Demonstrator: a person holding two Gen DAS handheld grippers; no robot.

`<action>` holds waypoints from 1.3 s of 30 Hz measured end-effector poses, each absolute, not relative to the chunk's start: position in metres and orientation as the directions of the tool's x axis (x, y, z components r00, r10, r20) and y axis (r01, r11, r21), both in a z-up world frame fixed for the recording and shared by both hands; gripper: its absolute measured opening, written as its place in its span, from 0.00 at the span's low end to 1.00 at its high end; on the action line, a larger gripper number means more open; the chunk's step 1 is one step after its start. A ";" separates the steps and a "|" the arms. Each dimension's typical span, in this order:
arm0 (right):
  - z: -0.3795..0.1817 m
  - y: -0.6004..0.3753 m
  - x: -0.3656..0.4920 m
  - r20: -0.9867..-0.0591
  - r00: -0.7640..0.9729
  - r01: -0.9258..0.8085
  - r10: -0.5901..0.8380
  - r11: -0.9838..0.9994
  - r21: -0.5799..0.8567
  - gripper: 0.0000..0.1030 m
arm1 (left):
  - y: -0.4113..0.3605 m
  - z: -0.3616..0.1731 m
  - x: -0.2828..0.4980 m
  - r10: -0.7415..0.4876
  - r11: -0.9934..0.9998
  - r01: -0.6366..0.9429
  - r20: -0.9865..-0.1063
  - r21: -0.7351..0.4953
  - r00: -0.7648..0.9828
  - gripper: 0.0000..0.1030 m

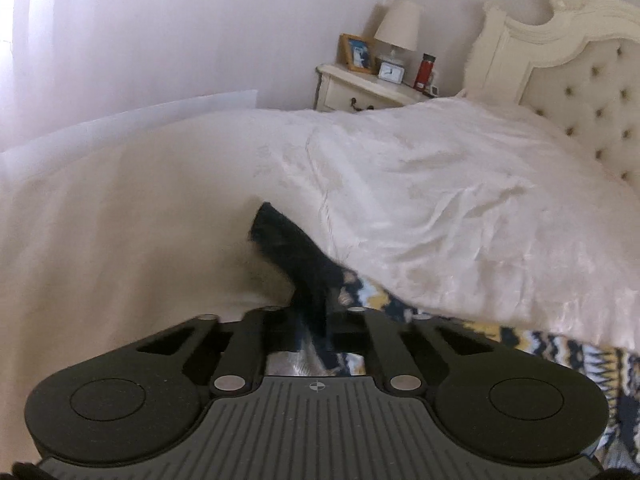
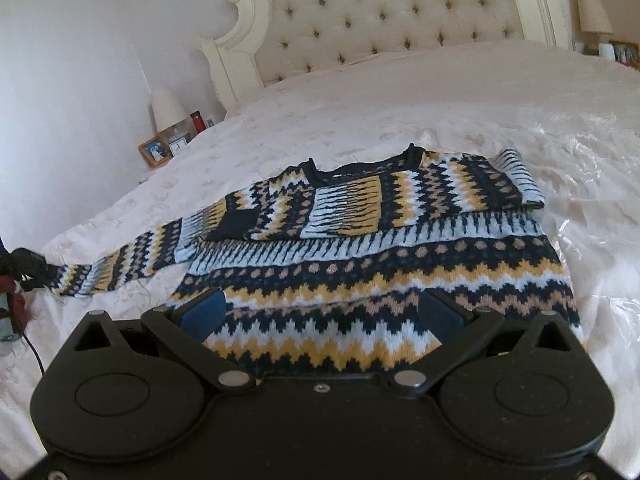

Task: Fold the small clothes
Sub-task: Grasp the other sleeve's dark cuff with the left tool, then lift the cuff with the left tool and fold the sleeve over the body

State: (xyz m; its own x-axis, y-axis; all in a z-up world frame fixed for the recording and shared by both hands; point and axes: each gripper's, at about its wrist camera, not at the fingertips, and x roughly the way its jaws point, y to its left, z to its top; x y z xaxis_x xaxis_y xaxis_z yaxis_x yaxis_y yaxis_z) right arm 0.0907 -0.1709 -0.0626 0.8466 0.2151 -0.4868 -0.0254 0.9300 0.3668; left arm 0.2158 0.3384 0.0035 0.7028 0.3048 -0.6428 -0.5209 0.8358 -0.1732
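Knitted, zigzag-patterned navy-and-yellow sweater (image 2: 380,264) looked soft and floppy; left gripper (image 1: 316,320) was clamped on its dark cuff (image 1: 288,240), right gripper (image 2: 320,312) stood apart above the hem.

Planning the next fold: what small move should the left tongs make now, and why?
Probably carry the cuff across onto the sweater body. The left tongs are shut on the dark sleeve cuff, and that sleeve lies stretched out sideways while the other is already folded in.
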 end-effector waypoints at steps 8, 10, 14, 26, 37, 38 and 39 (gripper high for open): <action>-0.049 -0.195 0.109 -0.482 0.828 -0.097 0.285 0.921 0.377 0.99 | 0.288 0.058 0.218 0.215 0.913 -0.371 -0.573 -0.169 0.791 0.04; -0.046 -0.201 0.115 -0.476 0.834 -0.120 0.280 0.933 0.339 0.99 | 0.264 0.077 0.218 0.174 0.934 -0.314 -0.550 -0.171 0.817 0.04; -0.050 -0.214 0.124 -0.469 0.848 -0.136 0.245 0.957 0.255 0.99 | 0.210 0.113 0.219 0.073 0.964 -0.188 -0.494 -0.188 0.867 0.04; -0.085 -0.253 0.116 -0.498 0.853 -0.028 0.159 0.965 0.260 0.99 | 0.027 0.139 0.242 -0.261 0.961 0.193 -0.415 -0.200 0.872 0.04; -0.074 -0.281 0.110 -0.482 0.865 0.049 0.142 0.931 0.362 0.99 | -0.087 0.113 0.260 -0.502 0.863 0.420 -0.388 -0.281 0.773 0.04; -0.074 -0.282 0.111 -0.482 0.865 0.055 0.139 0.929 0.367 0.99 | -0.095 0.113 0.259 -0.518 0.854 0.437 -0.383 -0.283 0.765 0.04; -0.075 -0.284 0.111 -0.483 0.865 0.062 0.137 0.926 0.374 0.99 | -0.102 0.112 0.259 -0.537 0.843 0.455 -0.379 -0.288 0.754 0.04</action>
